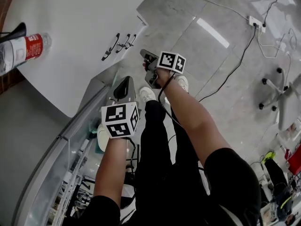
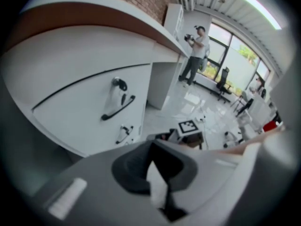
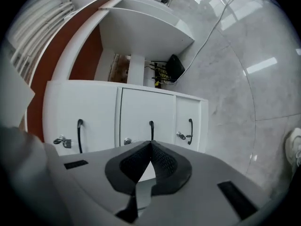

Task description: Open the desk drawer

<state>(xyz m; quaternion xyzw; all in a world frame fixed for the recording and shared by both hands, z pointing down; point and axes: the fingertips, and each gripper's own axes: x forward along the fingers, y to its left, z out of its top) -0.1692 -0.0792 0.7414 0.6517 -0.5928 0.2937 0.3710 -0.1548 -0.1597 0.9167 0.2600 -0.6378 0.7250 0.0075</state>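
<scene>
- Head view: right hand-held gripper (image 1: 146,55) held fwd, near white drawer unit (image 1: 94,51); left hand-held gripper (image 1: 126,81) nearer body, apart from unit.
- Right gripper view: jaws shut tip to tip, nothing btwn; aimed at middle drawer front (image 3: 146,112), with its black bar handle (image 3: 151,130) just above tips, not touching.
- Left gripper view: jaws likewise closed & empty; faces unit from the side.
- Handling, prob.: rigid front on runners, so steady straight pull, not heavy; handle thin, stiff, smooth, so may slip out of a tip-only pinch.
- Best hold: mid-handle, jaws opened first, then closed across bar.
- Lock (image 3: 127,141) beside handle; if locked, won't budge. Can't tell from here.
</scene>
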